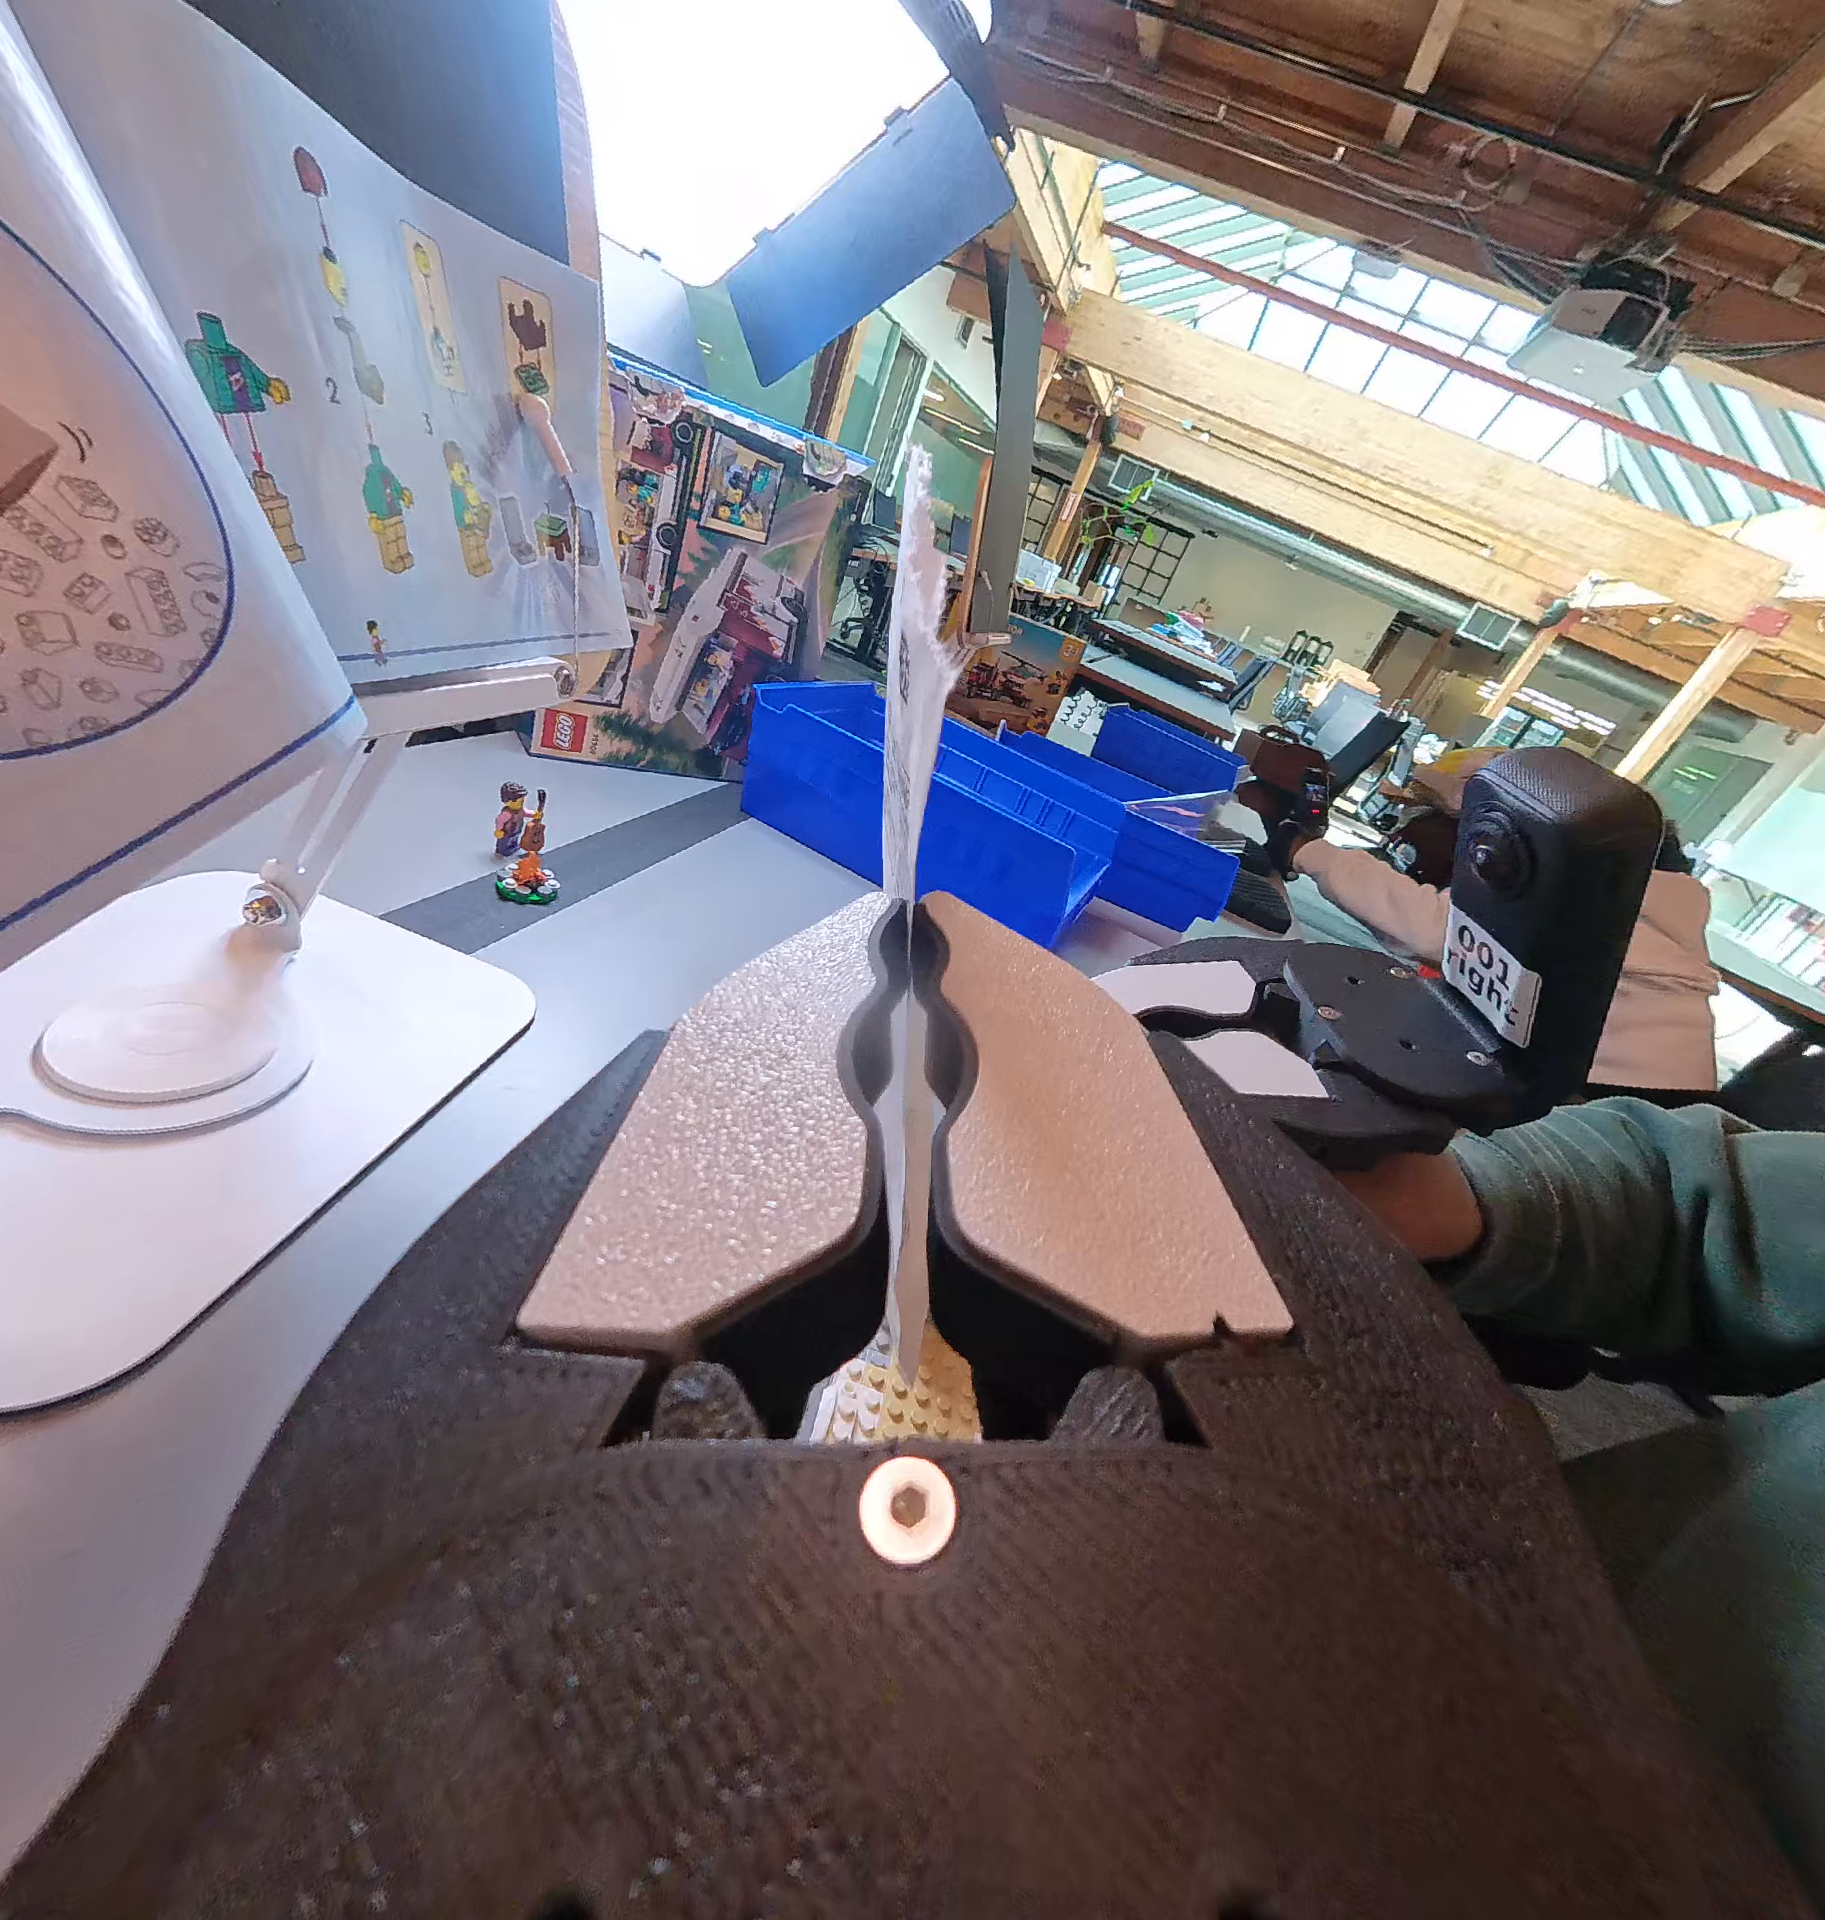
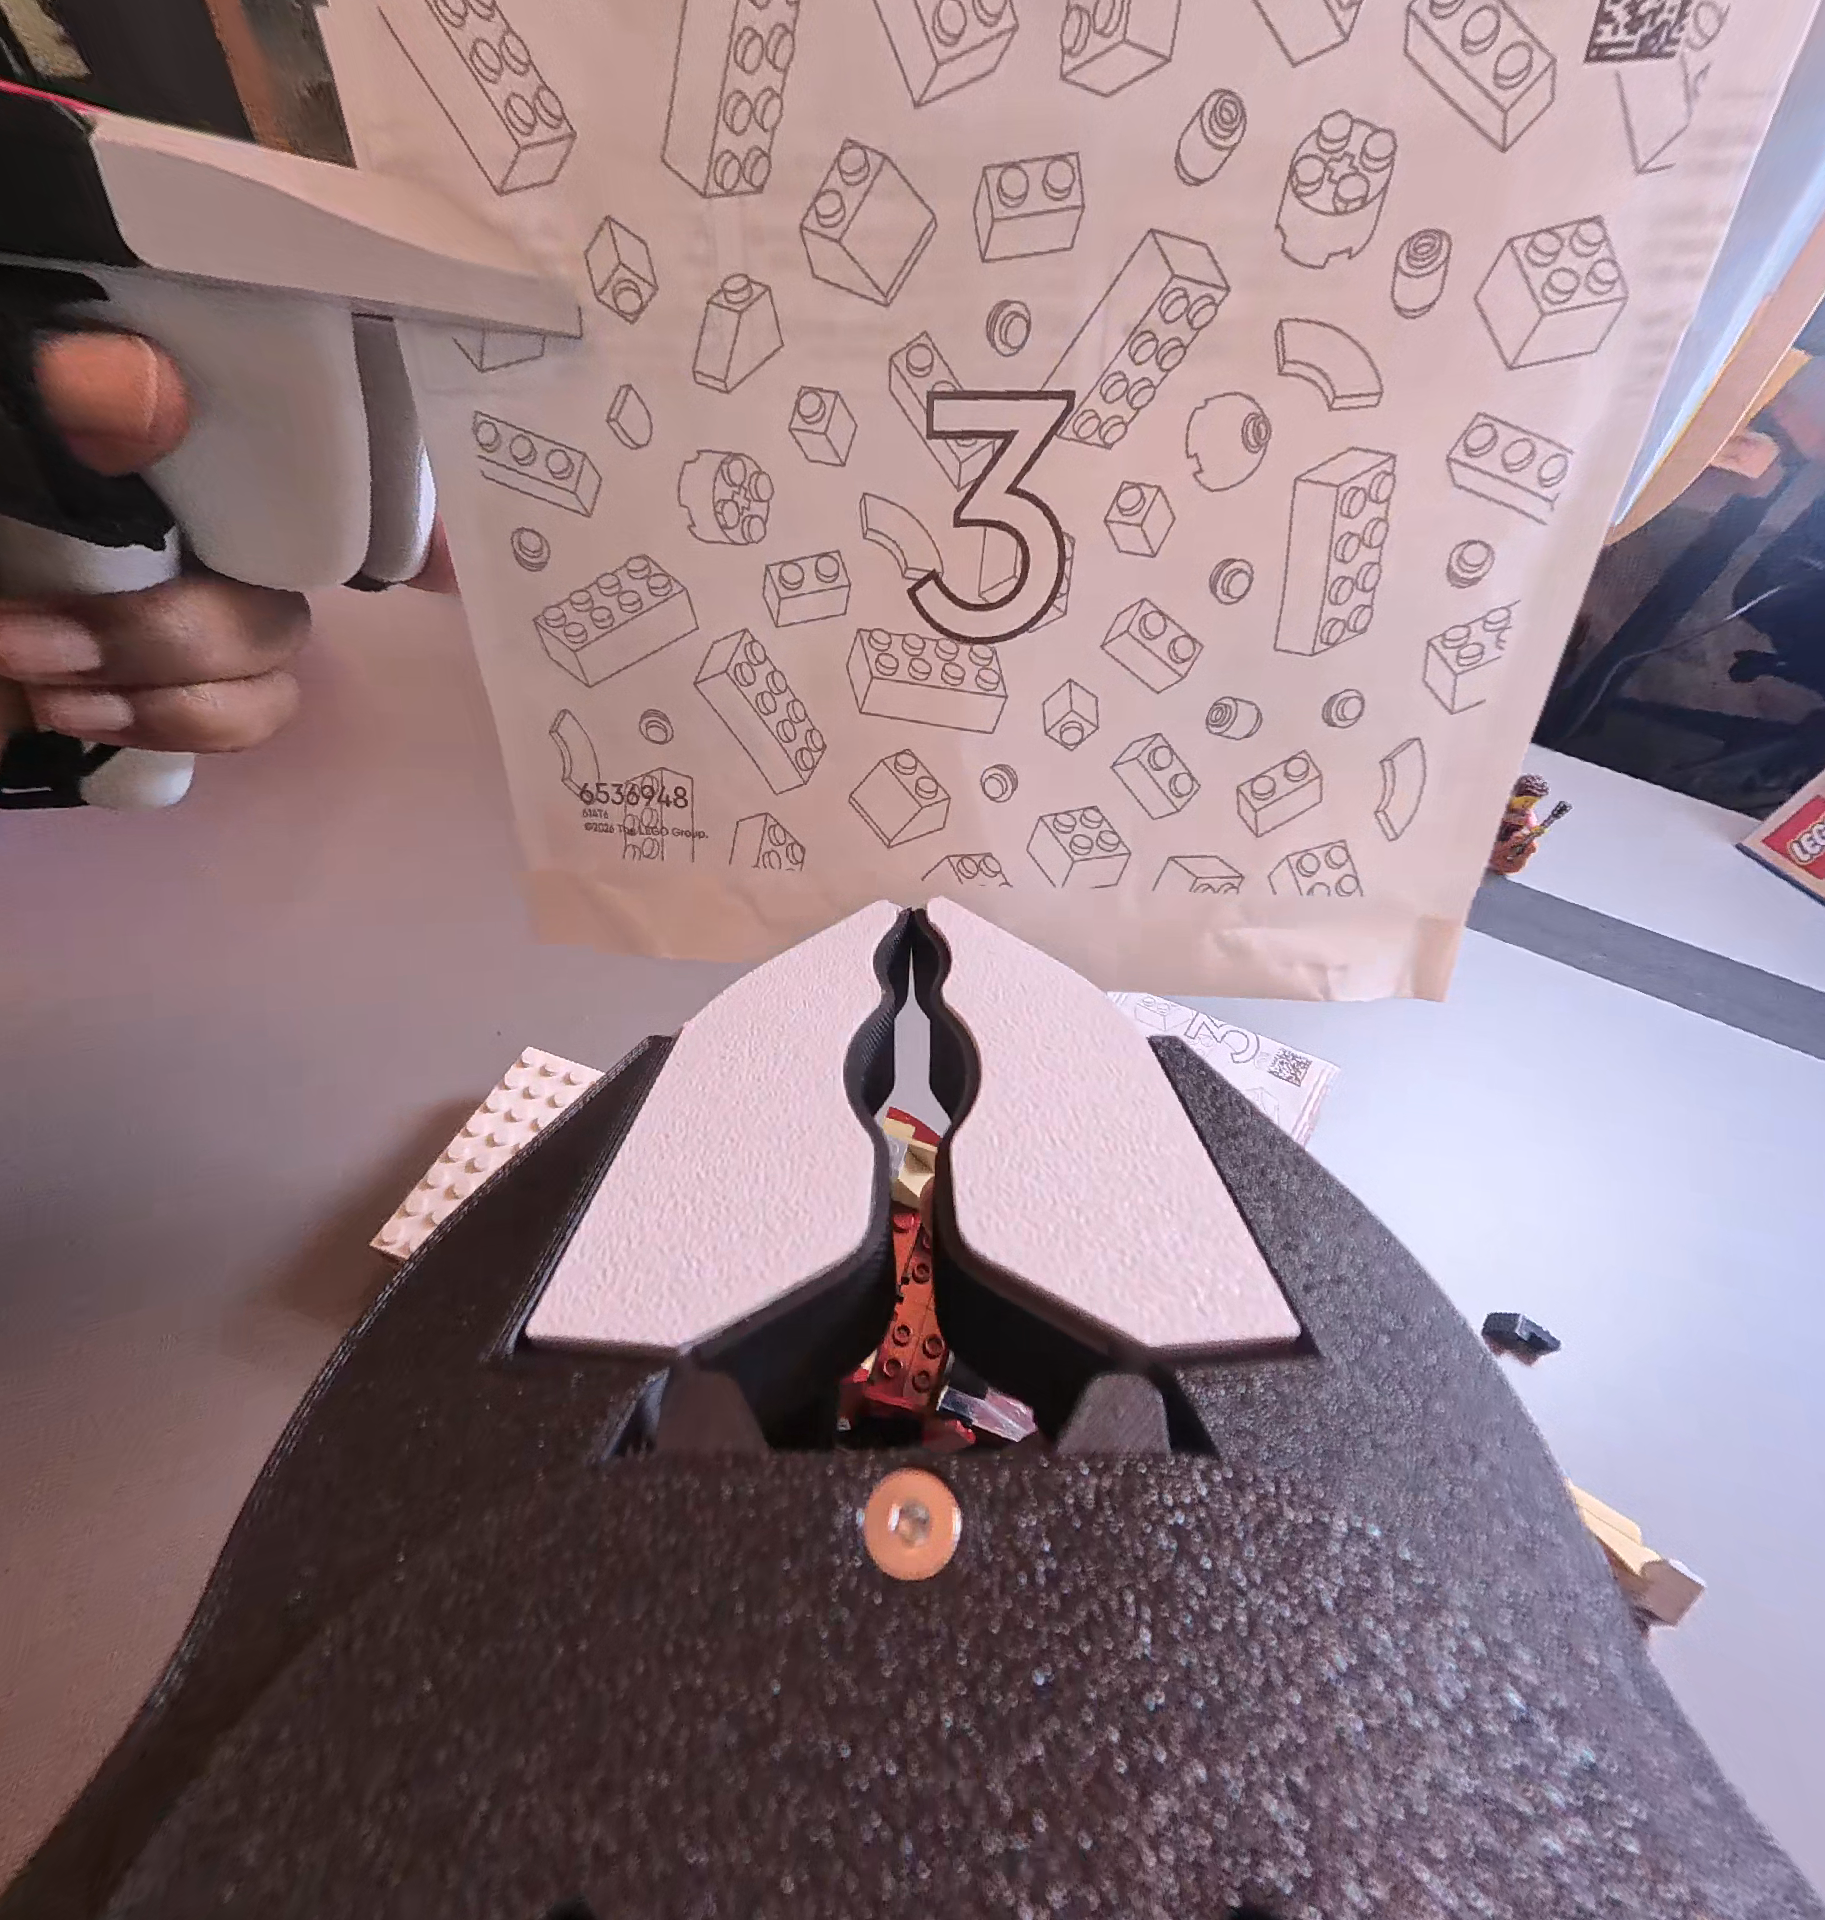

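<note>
Paper bag (image 2: 991, 468) hangs clamped in the left gripper (image 1: 906, 914) jaws; right gripper (image 2: 913, 920) jaws closed, bare.

Matt paper bag (image 2: 991, 520), plastic bins (image 1: 991, 821).

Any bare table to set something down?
Free: grey table left of the white studded plate; also between the stand base and blue bins, past the minifigure. Crowded: loose bricks under the right gripper.
</note>
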